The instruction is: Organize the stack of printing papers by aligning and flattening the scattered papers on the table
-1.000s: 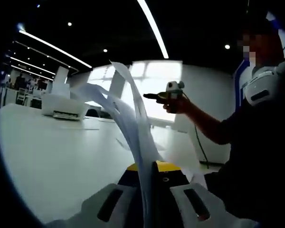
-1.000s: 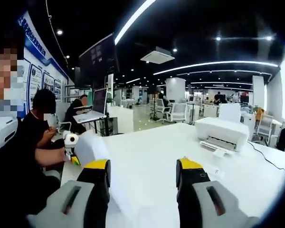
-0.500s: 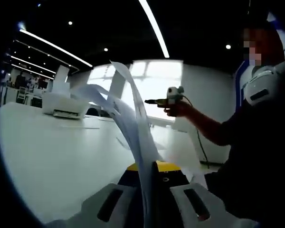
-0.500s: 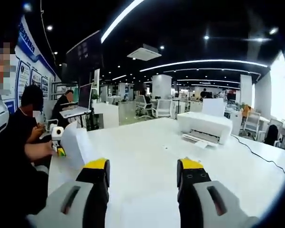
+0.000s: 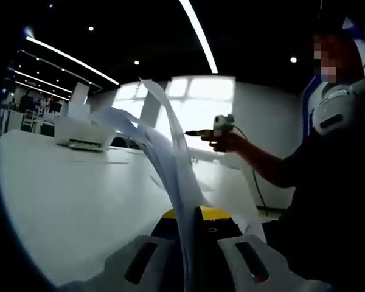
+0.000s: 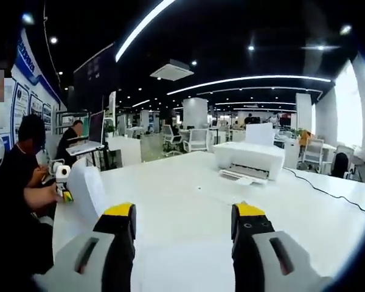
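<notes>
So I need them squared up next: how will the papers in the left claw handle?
Probably floppy: the papers curl over above the shut left claw. Likely light, since one pinch holds them up. The sheets fan apart, so they may slide out of line.

1. My left gripper [image 5: 194, 228]: grey moulded jaw bodies, one dark oblong slot in each, yellow caps over black tips.
2. My right gripper [image 6: 181, 222]: same build, grey jaws, black inner faces, yellow caps, slotted bodies.
3. Right gripper seen from the left one: small pale head, dark snout, thin dark cable hanging below it.
4. I wear a dark short-sleeved top [image 5: 328, 201], with a white padded piece with a dark slot [image 5: 337, 112] at the shoulder.
</notes>
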`<state>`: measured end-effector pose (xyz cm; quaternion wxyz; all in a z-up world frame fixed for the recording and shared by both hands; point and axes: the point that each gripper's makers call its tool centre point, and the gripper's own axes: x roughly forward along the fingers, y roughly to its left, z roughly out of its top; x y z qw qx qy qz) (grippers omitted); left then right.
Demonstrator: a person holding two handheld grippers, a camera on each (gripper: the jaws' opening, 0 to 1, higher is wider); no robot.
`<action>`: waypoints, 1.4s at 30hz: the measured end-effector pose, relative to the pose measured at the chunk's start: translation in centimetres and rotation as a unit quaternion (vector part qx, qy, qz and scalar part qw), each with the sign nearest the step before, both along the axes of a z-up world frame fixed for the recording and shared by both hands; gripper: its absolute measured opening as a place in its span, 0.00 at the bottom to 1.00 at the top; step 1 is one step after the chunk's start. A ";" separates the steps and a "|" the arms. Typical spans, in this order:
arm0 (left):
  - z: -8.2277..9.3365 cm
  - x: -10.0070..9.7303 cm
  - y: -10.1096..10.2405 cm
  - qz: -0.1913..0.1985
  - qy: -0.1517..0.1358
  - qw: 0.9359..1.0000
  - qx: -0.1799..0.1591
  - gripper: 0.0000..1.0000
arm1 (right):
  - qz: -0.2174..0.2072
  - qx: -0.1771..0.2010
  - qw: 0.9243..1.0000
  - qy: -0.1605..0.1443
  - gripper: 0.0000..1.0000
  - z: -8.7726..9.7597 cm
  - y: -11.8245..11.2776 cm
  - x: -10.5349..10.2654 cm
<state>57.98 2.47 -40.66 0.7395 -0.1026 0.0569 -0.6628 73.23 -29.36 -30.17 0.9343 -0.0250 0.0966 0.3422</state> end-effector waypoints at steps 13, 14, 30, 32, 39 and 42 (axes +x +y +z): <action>-0.1 0.0 0.0 0.000 0.001 1.000 0.001 0.06 | -0.025 0.009 1.000 0.008 0.59 -1.0 -2.1 0.7; -0.1 0.0 0.0 0.000 0.001 1.000 0.001 0.06 | -0.028 0.009 1.000 0.008 0.59 -1.1 -2.3 0.7; -0.1 -0.1 -0.1 0.000 0.001 1.000 0.003 0.06 | -0.060 0.003 0.998 0.019 0.59 -2.8 -4.6 2.1; -0.1 -0.1 -0.1 0.000 0.001 1.000 0.003 0.06 | -0.065 0.001 0.998 0.021 0.59 -3.1 -5.1 2.3; -0.2 -0.1 -0.1 0.000 0.002 1.000 0.004 0.06 | -0.087 -0.015 0.996 0.029 0.59 -4.3 -6.9 3.3; -0.2 -0.1 0.0 -0.001 0.002 1.000 0.004 0.06 | -0.094 -0.018 0.995 0.031 0.60 -4.7 -7.4 3.6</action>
